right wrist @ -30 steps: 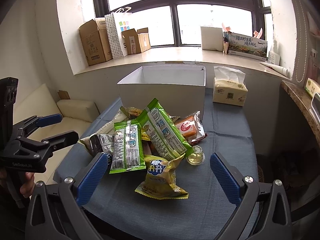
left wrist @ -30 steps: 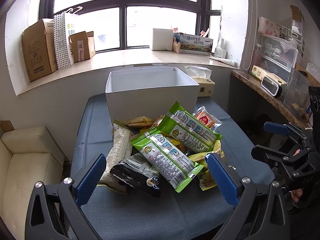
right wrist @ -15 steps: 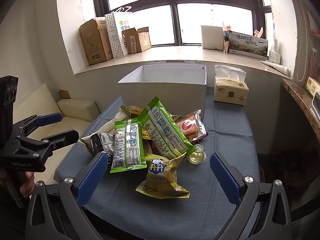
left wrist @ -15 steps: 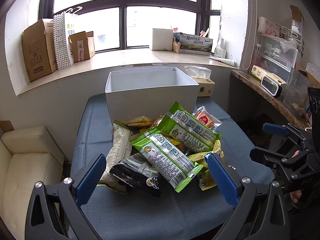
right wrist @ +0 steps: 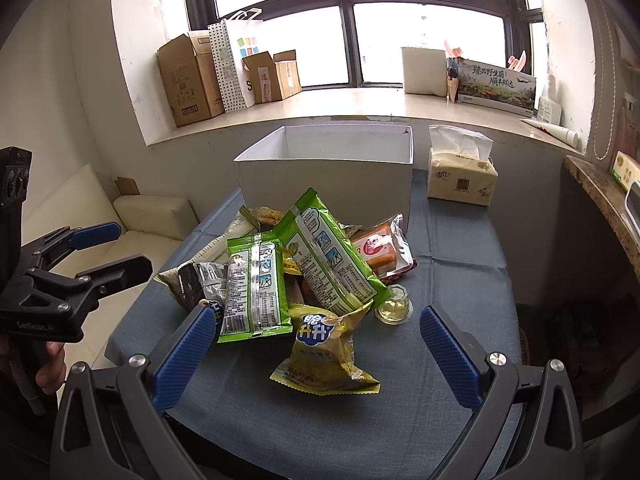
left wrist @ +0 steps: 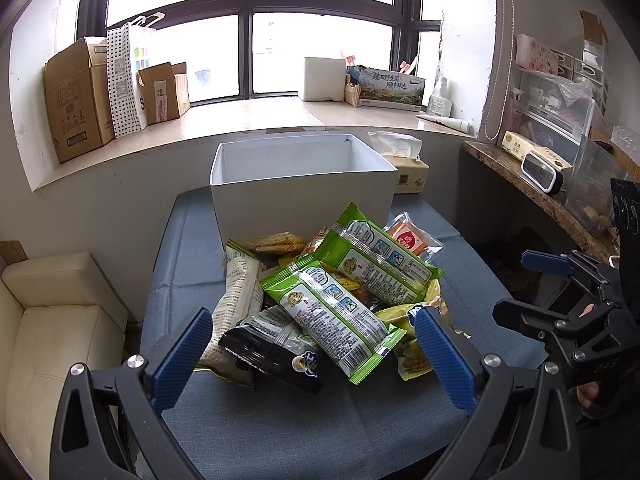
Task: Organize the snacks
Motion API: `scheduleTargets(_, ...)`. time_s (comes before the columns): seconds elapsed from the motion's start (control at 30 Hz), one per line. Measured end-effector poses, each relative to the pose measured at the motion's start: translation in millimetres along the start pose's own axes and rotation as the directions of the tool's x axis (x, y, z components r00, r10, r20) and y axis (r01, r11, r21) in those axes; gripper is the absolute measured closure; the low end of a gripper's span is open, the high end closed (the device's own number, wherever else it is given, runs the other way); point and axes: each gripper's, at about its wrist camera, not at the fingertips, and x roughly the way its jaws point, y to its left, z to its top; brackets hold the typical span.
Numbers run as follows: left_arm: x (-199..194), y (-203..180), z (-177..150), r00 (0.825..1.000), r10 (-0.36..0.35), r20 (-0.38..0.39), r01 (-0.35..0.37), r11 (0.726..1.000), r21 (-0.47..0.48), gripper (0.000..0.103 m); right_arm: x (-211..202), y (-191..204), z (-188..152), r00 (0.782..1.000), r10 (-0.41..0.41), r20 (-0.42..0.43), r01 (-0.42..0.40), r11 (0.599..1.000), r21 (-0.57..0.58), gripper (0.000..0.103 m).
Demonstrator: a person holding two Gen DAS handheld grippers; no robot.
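"Left wrist view first: how far along are you?"

"You haven't begun, by the look of it. The white box at the far edge of the worktop shows nothing inside, as far as its interior can be seen, and the snack pile sits heaped just in front of it, mid-worktop."

"And your hands?"

"Your left gripper hangs over the near edge, jaws wide apart and holding nothing; your right gripper likewise, jaws spread, nothing between them."

"What's left?"

"Everything: two green packets on top, a black packet toward the near left, a yellow bag nearest your right, an orange packet and a small jelly cup beside it. I'd judge the yellow bag easiest to take first."

"The tissue box?"

"At the far right corner; not a snack."
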Motion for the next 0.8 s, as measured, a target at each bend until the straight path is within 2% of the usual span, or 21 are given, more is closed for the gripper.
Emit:
scheduleTargets(0.5, -0.2, 6.6, -1.7, 1.000, 0.004, -0.005, -0.005, 1.000, -0.011, 0.000, 21.3, 1.9, 0.2, 0.999, -0.024, -0.037, 0.023, 0.999, -0.023, 0.000)
scheduleTargets(0.67, -0.7, 10.9, -4.3, 1.000, 0.009, -0.010, -0.009, 1.000, -0.019, 0.000, 48.0, 2.4, 10.2, 0.998, -0.045, -0.048, 0.041, 0.997, -0.067, 0.000)
scheduleTargets(0.8, 2.3, 15.9, -8.1, 1.000, 0.017, -0.022, -0.018, 0.999, -0.029, 0.000, 86.2, 2.7, 25.5, 0.991, -0.114, -0.075, 0.103, 0.985, -0.142, 0.000)
